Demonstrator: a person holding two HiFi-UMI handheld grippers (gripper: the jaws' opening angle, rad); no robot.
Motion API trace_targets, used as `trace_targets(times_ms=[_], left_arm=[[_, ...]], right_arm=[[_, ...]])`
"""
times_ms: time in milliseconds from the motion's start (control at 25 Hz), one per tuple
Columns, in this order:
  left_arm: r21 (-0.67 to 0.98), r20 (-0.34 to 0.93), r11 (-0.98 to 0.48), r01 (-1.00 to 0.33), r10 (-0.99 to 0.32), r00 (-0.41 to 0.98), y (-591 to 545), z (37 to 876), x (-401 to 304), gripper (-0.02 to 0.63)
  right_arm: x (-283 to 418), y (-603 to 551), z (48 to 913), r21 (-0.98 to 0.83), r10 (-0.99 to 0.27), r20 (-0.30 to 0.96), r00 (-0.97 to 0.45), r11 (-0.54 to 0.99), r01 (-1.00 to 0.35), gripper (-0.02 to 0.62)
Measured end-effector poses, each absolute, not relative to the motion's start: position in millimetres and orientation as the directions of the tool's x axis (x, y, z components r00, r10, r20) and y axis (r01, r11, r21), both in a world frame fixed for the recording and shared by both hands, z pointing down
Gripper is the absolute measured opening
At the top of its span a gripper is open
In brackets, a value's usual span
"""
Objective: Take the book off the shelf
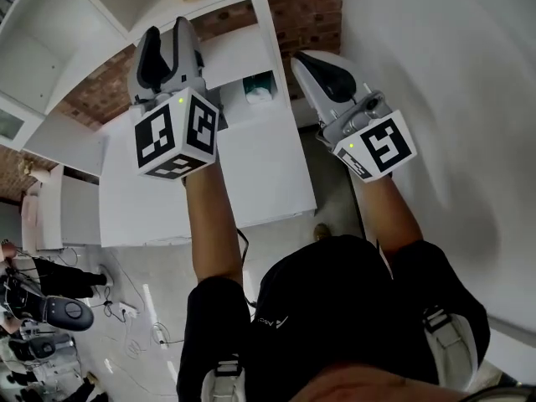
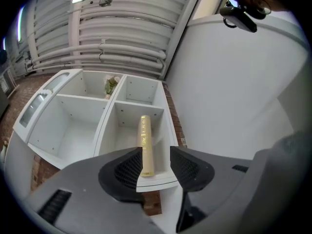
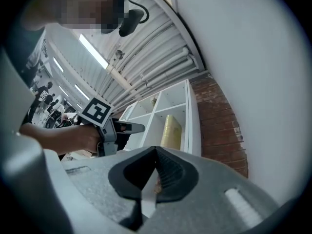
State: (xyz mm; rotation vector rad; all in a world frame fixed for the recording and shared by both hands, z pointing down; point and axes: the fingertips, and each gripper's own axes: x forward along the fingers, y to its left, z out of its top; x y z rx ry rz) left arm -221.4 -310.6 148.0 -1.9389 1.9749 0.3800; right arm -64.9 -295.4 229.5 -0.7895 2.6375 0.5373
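Observation:
A gold-yellow book [image 2: 145, 143] stands upright, spine outward, in the right-hand compartment of a white cubby shelf [image 2: 109, 112]. My left gripper [image 2: 155, 167] is open and short of the shelf. The book shows through the gap between its jaws, and nothing touches them. In the right gripper view the same book [image 3: 170, 130] stands against the shelf's right wall, and my left gripper [image 3: 127, 127] points at it from the left. My right gripper [image 3: 156, 153] is shut and holds nothing, lower and further from the shelf. In the head view both grippers, left [image 1: 167, 36] and right [image 1: 306, 62], reach toward the shelf.
A small plant [image 2: 111, 85] sits in the compartment above the book. A brick wall [image 3: 219, 126] runs behind and below the shelf, and a plain white wall [image 2: 234, 82] stands close on the right. A teal-and-white thing [image 1: 258, 88] lies in a lower compartment. Cables [image 1: 134, 325] lie on the floor.

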Motion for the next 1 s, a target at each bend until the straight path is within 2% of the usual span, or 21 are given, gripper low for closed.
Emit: trace_targets(times_ms=[440,1000], left_arm=[[-0.048,-0.277,0.117,-0.992,-0.956,-0.099,-436.7,128.3,-253.8,0.326],[-0.096,-0.147,0.115,-0.989,-0.984,-0.100,-514.0,126.3,-263.9,0.327]], right_arm=[[-66.3,-353.2,228.3,0.257,-0.438,-0.409,-0.800,0.786,-0.562,0.002],[-63.4,-374.0,228.4,0.261,-0.475,-0.432,-0.766,0.748,-0.610,0.002]])
